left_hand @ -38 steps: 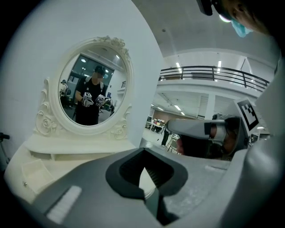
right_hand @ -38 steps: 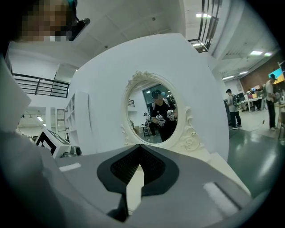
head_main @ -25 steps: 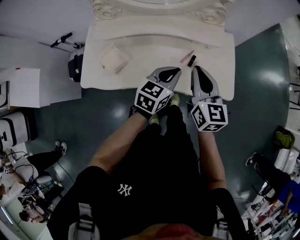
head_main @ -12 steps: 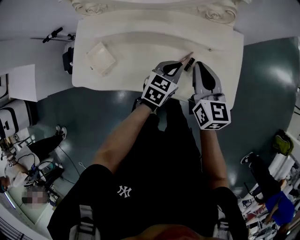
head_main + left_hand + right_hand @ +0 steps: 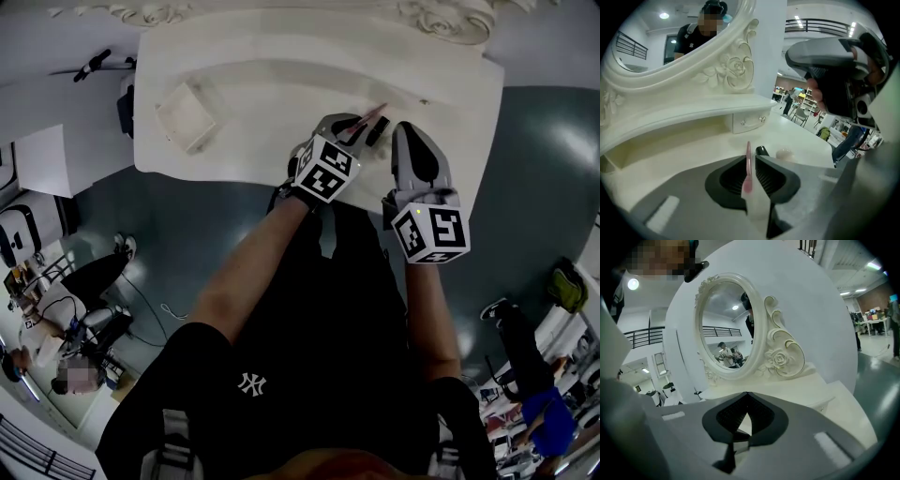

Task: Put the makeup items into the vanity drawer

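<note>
My left gripper is shut on a thin pink makeup stick, which pokes forward past the jaws over the white vanity top. In the head view the pink stick points away to the right. A short black lipstick-like tube lies just right of those jaws. My right gripper hovers beside the tube, shut with nothing in it. A small drawer with two knobs sits closed under the vanity's raised shelf.
A pale square box rests on the left part of the vanity top. A small pale round item lies near the black tube. The carved oval mirror rises behind. People and equipment stand on the floor at the left.
The left gripper, open a second ago short of the pink stick, has moved forward onto it and shut. The right gripper edged forward a little.
</note>
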Available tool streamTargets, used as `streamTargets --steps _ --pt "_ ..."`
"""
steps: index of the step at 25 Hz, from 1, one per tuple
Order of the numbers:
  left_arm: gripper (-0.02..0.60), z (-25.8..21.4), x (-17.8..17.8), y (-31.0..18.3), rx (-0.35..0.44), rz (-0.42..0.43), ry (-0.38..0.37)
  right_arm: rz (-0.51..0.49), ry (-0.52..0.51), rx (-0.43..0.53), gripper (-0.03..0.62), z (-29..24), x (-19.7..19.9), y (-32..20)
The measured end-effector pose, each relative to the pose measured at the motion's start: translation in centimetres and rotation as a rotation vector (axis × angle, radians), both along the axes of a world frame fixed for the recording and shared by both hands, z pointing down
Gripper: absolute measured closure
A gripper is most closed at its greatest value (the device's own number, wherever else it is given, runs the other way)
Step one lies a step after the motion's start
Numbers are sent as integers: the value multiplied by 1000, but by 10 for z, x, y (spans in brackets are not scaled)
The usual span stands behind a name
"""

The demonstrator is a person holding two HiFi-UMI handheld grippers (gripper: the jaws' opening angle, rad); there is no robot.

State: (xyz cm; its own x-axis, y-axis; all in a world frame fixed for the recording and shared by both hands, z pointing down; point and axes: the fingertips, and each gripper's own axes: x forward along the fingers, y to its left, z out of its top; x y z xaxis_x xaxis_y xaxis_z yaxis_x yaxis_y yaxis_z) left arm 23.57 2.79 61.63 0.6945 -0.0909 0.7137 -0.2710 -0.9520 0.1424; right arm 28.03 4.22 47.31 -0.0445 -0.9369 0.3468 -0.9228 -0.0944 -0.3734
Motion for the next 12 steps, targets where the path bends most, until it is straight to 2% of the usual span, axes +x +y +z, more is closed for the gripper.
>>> streamTargets --steps 12 --pt "525 35 9 -1 24 53 -109 -29 -26 -16 569 14 7 -11"
